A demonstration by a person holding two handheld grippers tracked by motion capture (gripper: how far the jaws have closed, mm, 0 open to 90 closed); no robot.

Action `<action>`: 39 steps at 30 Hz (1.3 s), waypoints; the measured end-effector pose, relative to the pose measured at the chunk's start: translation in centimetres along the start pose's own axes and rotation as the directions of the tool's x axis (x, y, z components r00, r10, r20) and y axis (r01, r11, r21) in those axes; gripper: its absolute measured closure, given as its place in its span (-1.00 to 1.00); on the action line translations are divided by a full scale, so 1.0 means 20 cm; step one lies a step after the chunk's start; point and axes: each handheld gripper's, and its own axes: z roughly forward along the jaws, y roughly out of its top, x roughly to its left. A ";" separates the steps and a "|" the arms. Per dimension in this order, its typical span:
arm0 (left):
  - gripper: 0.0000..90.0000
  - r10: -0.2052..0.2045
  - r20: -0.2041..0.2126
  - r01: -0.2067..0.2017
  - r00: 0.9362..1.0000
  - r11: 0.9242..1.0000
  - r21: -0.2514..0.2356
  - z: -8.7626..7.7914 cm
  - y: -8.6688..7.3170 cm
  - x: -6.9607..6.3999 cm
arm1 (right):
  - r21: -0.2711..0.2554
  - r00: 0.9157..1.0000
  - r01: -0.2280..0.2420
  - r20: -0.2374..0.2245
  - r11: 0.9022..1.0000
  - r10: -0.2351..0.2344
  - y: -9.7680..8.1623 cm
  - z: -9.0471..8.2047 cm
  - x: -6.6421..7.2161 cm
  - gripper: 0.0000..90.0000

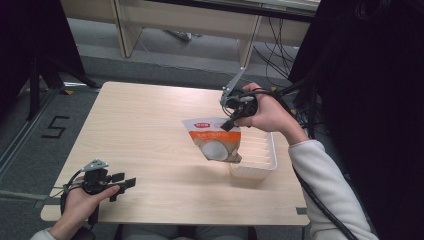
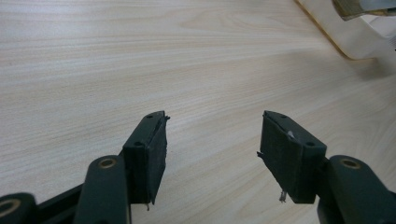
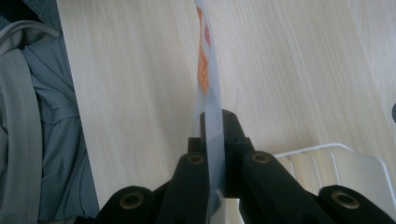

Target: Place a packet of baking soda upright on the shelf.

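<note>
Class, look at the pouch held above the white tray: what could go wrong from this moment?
1. The right gripper pinches the pouch only by its top edge, so the hanging pouch could slip or swing.
2. Its lower corner hangs close to the white tray rim; it might catch there or push the light tray across the table.

high view: above, looking down on table [image 1: 150,125] | gripper views: close along own jaws, near tabletop | shared: white tray [image 1: 260,155]
</note>
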 end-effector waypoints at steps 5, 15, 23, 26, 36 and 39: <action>-0.10 -0.002 -0.006 0.002 1.000 1.000 -0.002 0.00 0.00 -0.01 | -0.005 1.000 -0.018 0.013 1.000 0.018 -0.05 -0.04 -0.02 1.00; -0.10 -0.003 -0.005 0.003 1.000 1.000 0.002 0.01 0.00 0.00 | -0.004 0.999 -0.020 0.026 1.000 0.020 -0.13 -0.08 -0.03 1.00; -0.10 -0.003 -0.002 0.003 1.000 1.000 0.001 0.01 0.00 0.00 | 0.003 0.999 -0.031 0.036 1.000 0.031 -0.18 -0.12 -0.04 1.00; -0.10 -0.002 -0.004 0.002 1.000 1.000 0.004 0.01 0.00 0.00 | 0.012 0.999 -0.029 0.031 1.000 0.029 -0.20 -0.13 -0.04 1.00; -0.10 -0.002 -0.002 0.002 1.000 1.000 0.001 0.01 0.00 0.00 | 0.049 0.999 -0.033 0.021 0.998 0.032 -0.29 -0.15 -0.05 1.00; -0.10 0.000 -0.004 0.000 1.000 1.000 0.004 0.01 0.00 0.00 | 0.042 0.999 -0.043 0.028 0.998 0.042 -0.31 -0.16 -0.06 1.00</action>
